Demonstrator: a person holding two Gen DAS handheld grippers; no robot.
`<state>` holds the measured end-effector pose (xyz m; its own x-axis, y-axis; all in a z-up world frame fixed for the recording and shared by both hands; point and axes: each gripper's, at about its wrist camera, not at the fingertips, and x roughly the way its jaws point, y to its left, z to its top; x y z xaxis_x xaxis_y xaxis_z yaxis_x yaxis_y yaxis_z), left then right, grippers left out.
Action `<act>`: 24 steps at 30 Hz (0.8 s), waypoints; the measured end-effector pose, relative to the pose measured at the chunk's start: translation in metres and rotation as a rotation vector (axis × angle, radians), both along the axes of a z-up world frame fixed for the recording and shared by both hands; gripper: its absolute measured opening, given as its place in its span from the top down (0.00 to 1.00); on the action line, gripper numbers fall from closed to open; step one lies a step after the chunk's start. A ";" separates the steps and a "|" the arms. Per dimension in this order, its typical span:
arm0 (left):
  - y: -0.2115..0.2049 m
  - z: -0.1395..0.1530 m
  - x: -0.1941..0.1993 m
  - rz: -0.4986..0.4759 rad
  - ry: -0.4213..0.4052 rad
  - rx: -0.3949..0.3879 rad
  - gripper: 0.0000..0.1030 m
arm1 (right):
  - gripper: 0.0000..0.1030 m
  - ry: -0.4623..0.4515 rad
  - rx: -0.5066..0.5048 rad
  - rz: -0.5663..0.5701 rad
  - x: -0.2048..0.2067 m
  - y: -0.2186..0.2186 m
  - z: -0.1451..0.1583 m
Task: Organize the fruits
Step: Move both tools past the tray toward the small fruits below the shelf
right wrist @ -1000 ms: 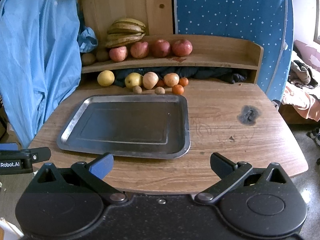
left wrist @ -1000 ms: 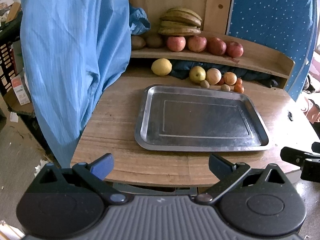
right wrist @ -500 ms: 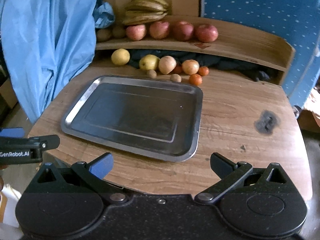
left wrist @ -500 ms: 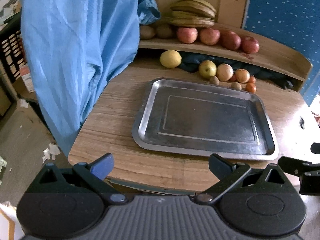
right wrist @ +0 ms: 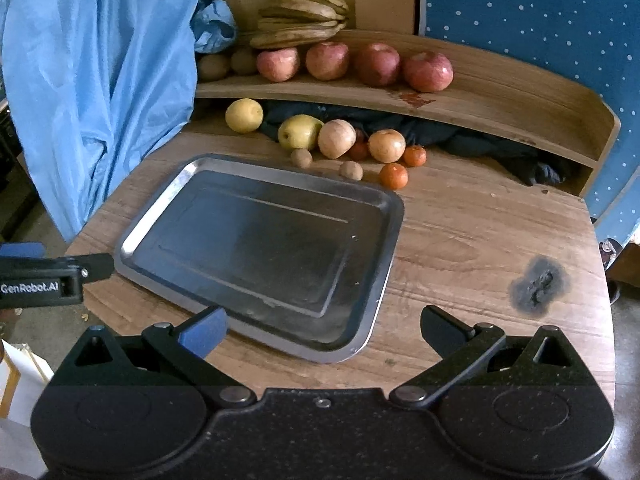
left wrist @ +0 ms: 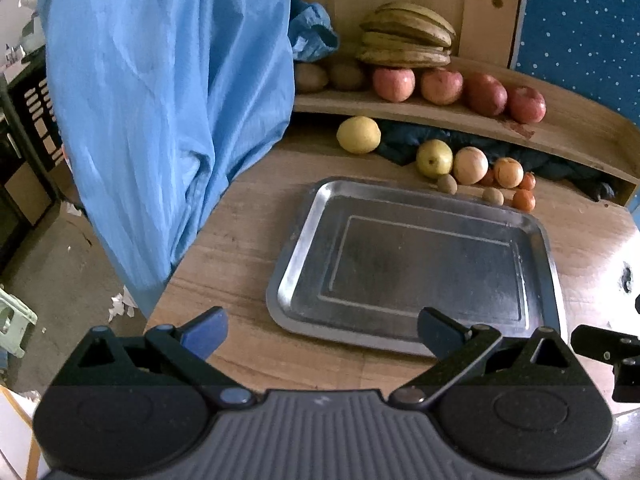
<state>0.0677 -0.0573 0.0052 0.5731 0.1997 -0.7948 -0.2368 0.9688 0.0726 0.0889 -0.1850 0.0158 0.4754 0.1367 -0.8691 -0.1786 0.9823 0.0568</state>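
An empty steel tray (left wrist: 296,276) (right wrist: 384,264) lies on the round wooden table (right wrist: 472,240). Behind it sit a yellow lemon (left wrist: 358,135) (right wrist: 244,115), a green pear (right wrist: 299,132), pale round fruits (right wrist: 337,138), small oranges (right wrist: 393,175) and little brown kiwis (right wrist: 301,157). On the shelf (right wrist: 500,96) rest several red apples (right wrist: 427,71) and a banana bunch (right wrist: 302,16). My left gripper (left wrist: 322,330) is open over the tray's near edge. My right gripper (right wrist: 324,328) is open above the tray's near right corner. Both hold nothing.
A blue cloth (left wrist: 160,112) hangs at the table's left side. Dark fabric (right wrist: 480,140) is stuffed under the shelf. A burn mark (right wrist: 538,284) scars the table at right. The other gripper's finger (right wrist: 52,276) shows at left. Floor (left wrist: 60,264) lies beyond the left table edge.
Both grippers have moved forward and higher over the table, so the tray and fruits sit closer and lower in view. Both stay open.
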 end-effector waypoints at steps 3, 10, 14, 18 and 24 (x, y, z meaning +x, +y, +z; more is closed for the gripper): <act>0.000 0.001 0.009 -0.004 0.000 0.004 0.00 | 0.00 -0.003 0.000 -0.003 0.006 -0.003 -0.001; 0.003 -0.001 0.042 -0.049 0.006 0.029 0.00 | 0.00 -0.005 -0.010 -0.031 0.025 -0.006 -0.006; 0.010 -0.007 0.068 -0.091 0.008 0.017 0.00 | 0.00 -0.016 -0.026 -0.060 0.041 -0.005 -0.009; 0.018 -0.012 0.094 -0.136 0.016 -0.001 0.00 | 0.00 -0.005 -0.030 -0.103 0.059 -0.002 -0.015; 0.032 -0.024 0.129 -0.214 0.038 -0.030 0.00 | 0.00 -0.002 -0.051 -0.132 0.080 0.015 -0.025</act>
